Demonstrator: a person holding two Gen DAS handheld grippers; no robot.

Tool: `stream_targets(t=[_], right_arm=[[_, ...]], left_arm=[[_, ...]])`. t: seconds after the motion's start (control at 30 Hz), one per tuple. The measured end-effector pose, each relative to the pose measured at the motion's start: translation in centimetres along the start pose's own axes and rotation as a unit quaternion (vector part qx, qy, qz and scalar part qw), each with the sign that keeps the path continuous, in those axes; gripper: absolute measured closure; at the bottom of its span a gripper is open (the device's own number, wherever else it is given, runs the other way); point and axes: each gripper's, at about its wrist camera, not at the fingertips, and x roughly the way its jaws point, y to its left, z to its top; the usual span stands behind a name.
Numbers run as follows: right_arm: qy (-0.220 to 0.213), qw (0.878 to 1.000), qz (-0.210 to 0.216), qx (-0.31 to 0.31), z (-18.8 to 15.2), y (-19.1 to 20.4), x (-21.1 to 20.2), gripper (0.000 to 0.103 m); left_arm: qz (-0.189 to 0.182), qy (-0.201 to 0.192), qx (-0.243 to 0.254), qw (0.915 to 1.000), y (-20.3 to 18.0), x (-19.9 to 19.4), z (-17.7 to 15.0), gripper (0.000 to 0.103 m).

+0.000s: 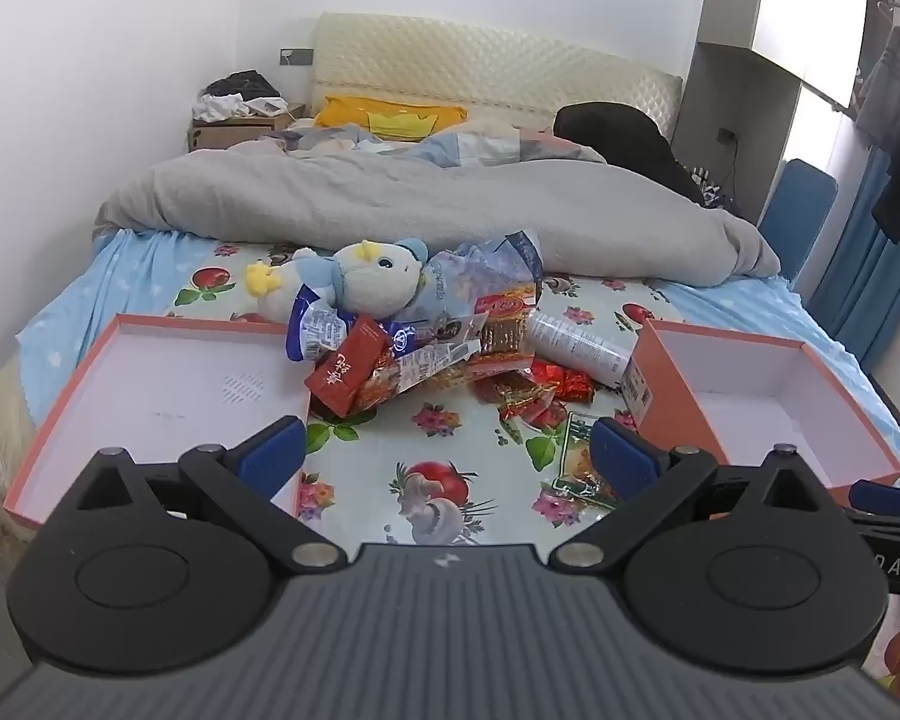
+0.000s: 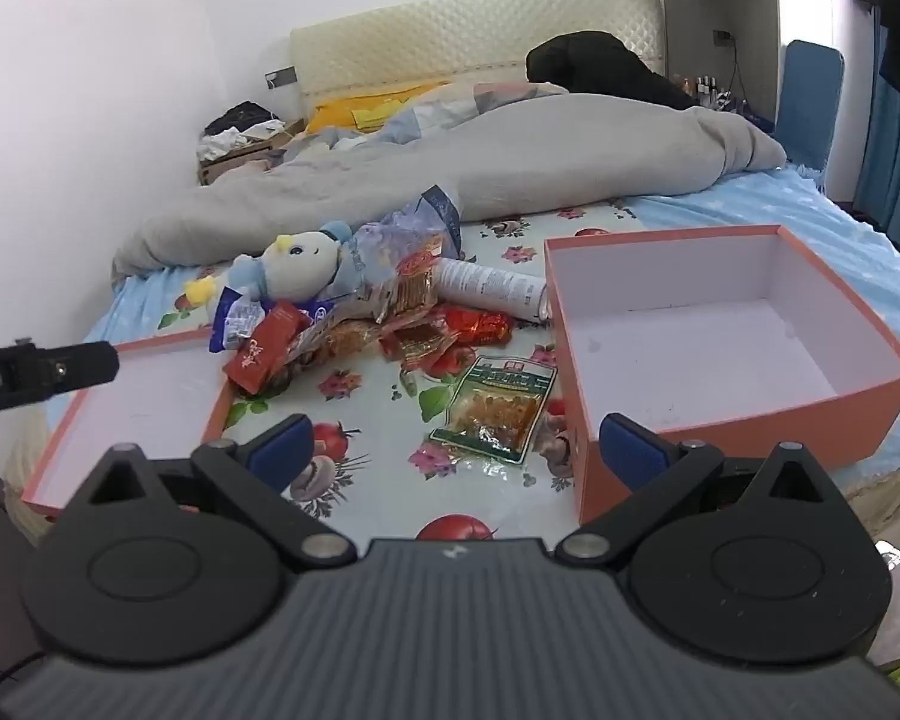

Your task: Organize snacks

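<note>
A heap of snack packets (image 1: 444,354) (image 2: 360,324) lies mid-bed on the flowered sheet, with a red carton (image 1: 347,373) (image 2: 264,345), a white can (image 1: 579,343) (image 2: 492,288) and a plush toy (image 1: 360,279) (image 2: 294,267) among them. A green-edged packet (image 2: 495,411) (image 1: 579,468) lies apart, nearer me. A shallow orange lid (image 1: 150,396) (image 2: 132,408) sits left; a deep orange box (image 2: 720,336) (image 1: 768,402) sits right, both with nothing in them. My left gripper (image 1: 447,453) and right gripper (image 2: 453,453) hang open above the sheet, short of the heap, nothing between the fingers.
A rumpled grey duvet (image 1: 426,198) crosses the bed behind the snacks, with a yellow pillow (image 1: 390,114) and the headboard beyond. A cardboard box of clothes (image 1: 240,120) stands at the far left. Blue curtains (image 1: 858,276) hang to the right.
</note>
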Motion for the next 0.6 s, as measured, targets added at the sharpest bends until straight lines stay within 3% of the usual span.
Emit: stream_targets(t=[0.6], right_arm=[[-0.003,1.000,-0.006,-0.003,-0.2,-0.4,-0.6,0.000]], left_arm=[[-0.003,-0.008,0.014,0.9999,-0.5,-0.4,-0.2,0.000]])
